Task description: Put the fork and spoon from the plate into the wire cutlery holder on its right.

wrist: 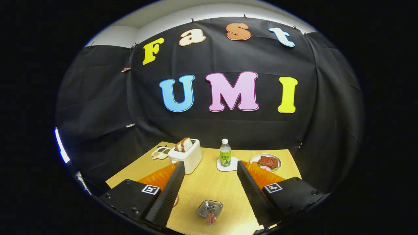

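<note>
The gripper (210, 189) hangs above the surface (209, 186) with its fingers (171, 192) spread wide apart and nothing between them. Low between them sits the wire holder (209, 208), and cutlery handles (211, 218) stick out of it toward the camera; they look like two reddish handles with metal ends lying inside the basket, though which is the fork and which the spoon I cannot tell. So the task's things appear to be in the holder already, and the work looks done or nearly so. The risks from here are small but real. The handles lean over the holder's near rim, so a finger dipping low could catch them and flip the cutlery out or drag the light basket along the surface. The left finger hides a pinkish rim (176, 200) just beside it, perhaps the plate; a careless swing there could knock it. Beyond the fingers, well apart from the holder, a toaster (186, 155) holds bread slices (184, 144), a bottle (225, 153) stands upright on a coaster (227, 164), a far plate (265, 162) carries food, and a small tray (160, 152) with compartments holds something too small to name.
</note>
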